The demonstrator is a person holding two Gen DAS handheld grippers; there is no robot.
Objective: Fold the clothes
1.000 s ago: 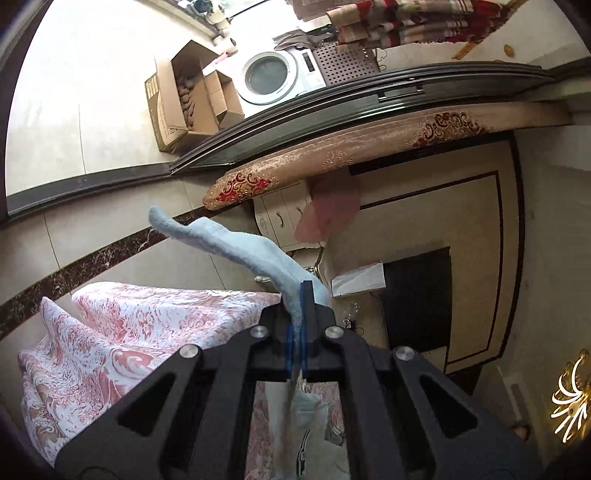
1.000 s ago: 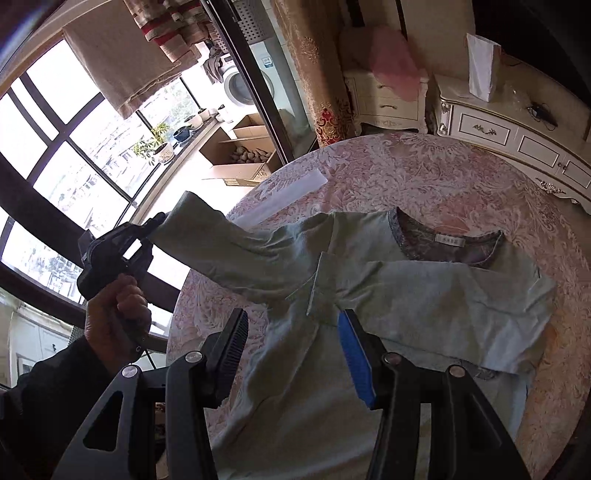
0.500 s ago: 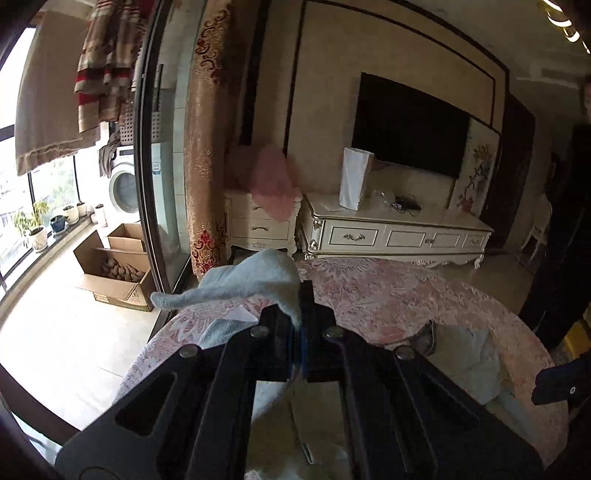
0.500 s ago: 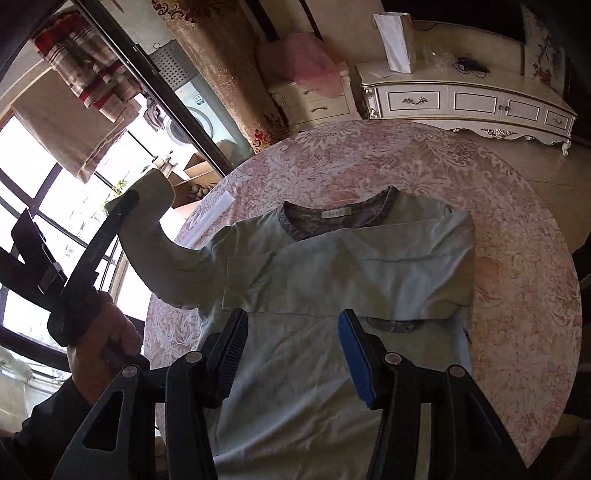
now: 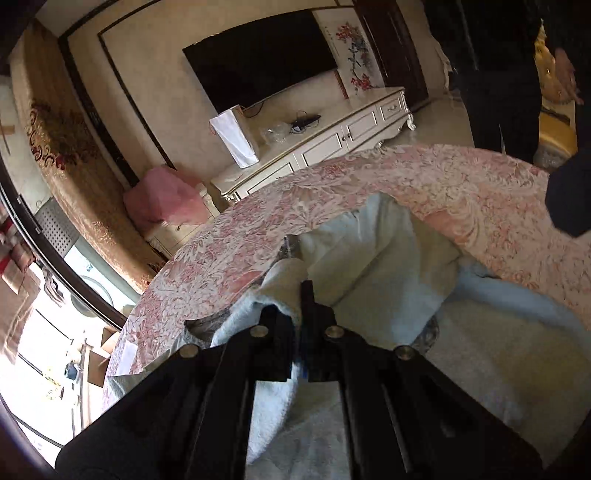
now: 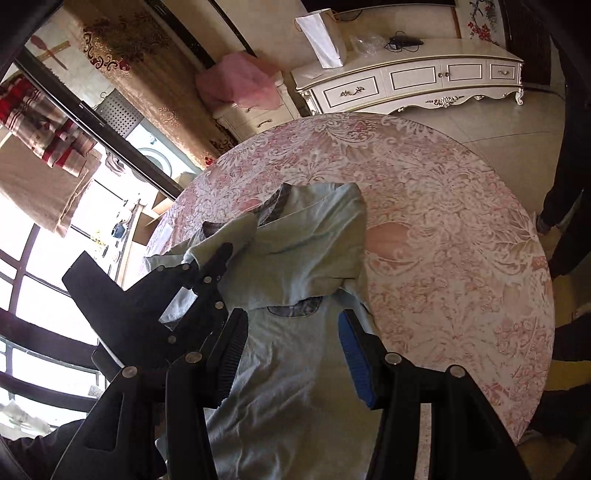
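While the shirt lies spread on the round surface, the scene reads as follows.

Shirt: a pale blue-green shirt (image 6: 295,387) lies flat on the surface (image 6: 443,229), collar toward the far side, hem toward the right wrist camera.
Right-side sleeve: already folded across the chest, ending near the shirt's edge by the bare cloth.
Other sleeve: its cuff (image 6: 221,236) is lifted over the collar area, pinched in the left tool.
Left tool: the left tool (image 5: 301,295) has its jaws pressed together on the cuff; fabric bunches on either side of the tips.
Right tool: the right tool (image 6: 291,350) hangs over the shirt's lower body, jaws about half apart, nothing between them.
Surface cover: a pink and white floral tablecloth.
Background: a white cabinet (image 6: 413,81) with a white paper bag (image 6: 321,33) on top stands beyond the surface.
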